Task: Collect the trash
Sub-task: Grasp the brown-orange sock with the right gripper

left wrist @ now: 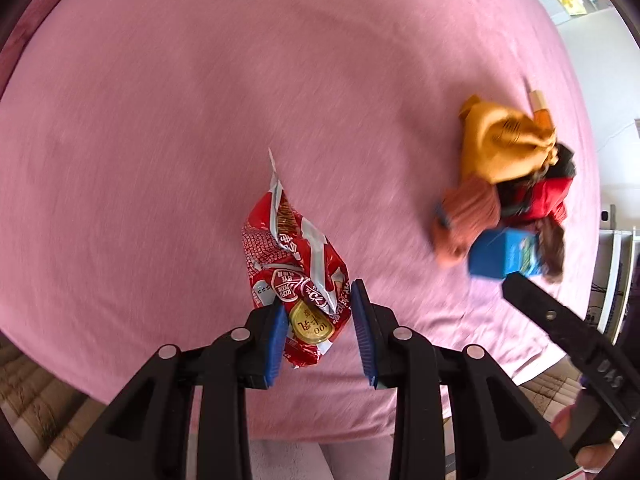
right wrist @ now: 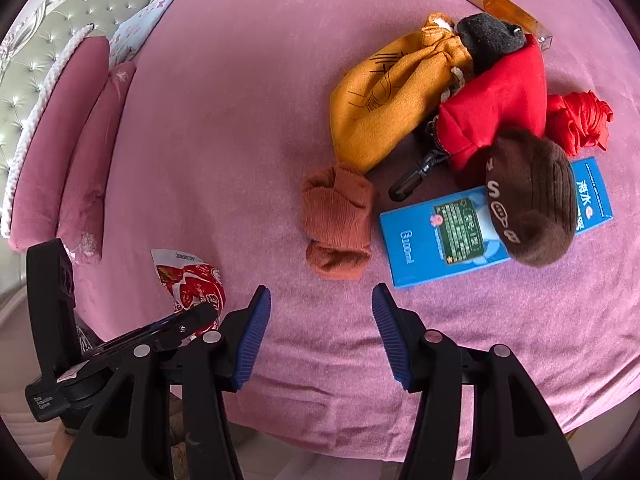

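My left claw straddles the red wrapper on the bed, pads apart; next, I judge, pinch and lift

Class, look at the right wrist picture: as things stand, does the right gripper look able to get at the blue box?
Probably yes, but only partly. The right gripper is open with bare pink sheet ahead, and the blue box has its near end exposed. The brown knit hat lies on its far part.

Crumpled red snack wrapper — on pink bedspread
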`<action>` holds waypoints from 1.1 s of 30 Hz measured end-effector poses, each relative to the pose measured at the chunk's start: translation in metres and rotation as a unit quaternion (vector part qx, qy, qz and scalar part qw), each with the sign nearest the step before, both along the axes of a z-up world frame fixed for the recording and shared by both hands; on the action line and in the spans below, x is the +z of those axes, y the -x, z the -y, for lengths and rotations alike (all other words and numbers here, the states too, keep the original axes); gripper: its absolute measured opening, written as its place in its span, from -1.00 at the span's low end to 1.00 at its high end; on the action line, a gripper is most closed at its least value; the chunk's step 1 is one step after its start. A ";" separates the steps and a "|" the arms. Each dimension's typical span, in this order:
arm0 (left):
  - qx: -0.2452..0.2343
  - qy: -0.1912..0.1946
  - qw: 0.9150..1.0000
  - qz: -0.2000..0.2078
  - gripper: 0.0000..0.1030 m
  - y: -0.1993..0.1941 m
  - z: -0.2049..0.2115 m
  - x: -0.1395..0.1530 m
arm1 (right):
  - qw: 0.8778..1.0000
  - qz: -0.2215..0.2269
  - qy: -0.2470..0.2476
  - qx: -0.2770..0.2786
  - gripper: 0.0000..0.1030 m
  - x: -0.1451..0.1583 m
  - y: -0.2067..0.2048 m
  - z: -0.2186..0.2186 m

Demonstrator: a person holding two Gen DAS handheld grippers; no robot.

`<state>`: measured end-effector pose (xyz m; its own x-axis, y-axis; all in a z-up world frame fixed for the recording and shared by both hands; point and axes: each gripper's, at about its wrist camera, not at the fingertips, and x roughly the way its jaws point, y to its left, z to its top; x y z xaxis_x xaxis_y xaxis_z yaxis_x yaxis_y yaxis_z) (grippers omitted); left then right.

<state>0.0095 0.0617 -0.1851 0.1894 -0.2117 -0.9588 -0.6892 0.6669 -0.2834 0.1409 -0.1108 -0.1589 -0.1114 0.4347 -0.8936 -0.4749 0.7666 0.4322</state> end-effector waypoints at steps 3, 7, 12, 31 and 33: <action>-0.010 0.002 1.000 0.001 -0.40 -0.016 -0.010 -0.002 | 1.000 -0.001 -0.003 -0.004 0.03 -0.004 -0.012 -0.012; -0.009 0.006 1.000 0.008 -0.40 -0.034 -0.021 -0.002 | 1.000 0.011 0.009 -0.004 0.03 -0.009 -0.025 -0.026; -0.008 0.016 1.000 0.010 -0.40 -0.048 -0.032 -0.004 | 1.000 -0.002 0.025 -0.009 0.02 -0.026 -0.037 -0.034; -0.047 0.004 0.999 0.000 -0.40 -0.082 -0.002 0.000 | 0.999 -0.036 -0.014 -0.027 -0.59 -0.006 -0.054 -0.011; -0.056 0.002 0.998 0.004 -0.40 -0.084 0.006 0.008 | 0.998 -0.035 -0.030 -0.032 -0.59 0.005 -0.053 0.002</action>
<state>0.0937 0.0559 -0.1768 0.1715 -0.2354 -0.9567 -0.6090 0.7379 -0.2907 0.1938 -0.1130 -0.1535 -0.1432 0.4960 -0.8564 -0.3920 0.7661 0.5092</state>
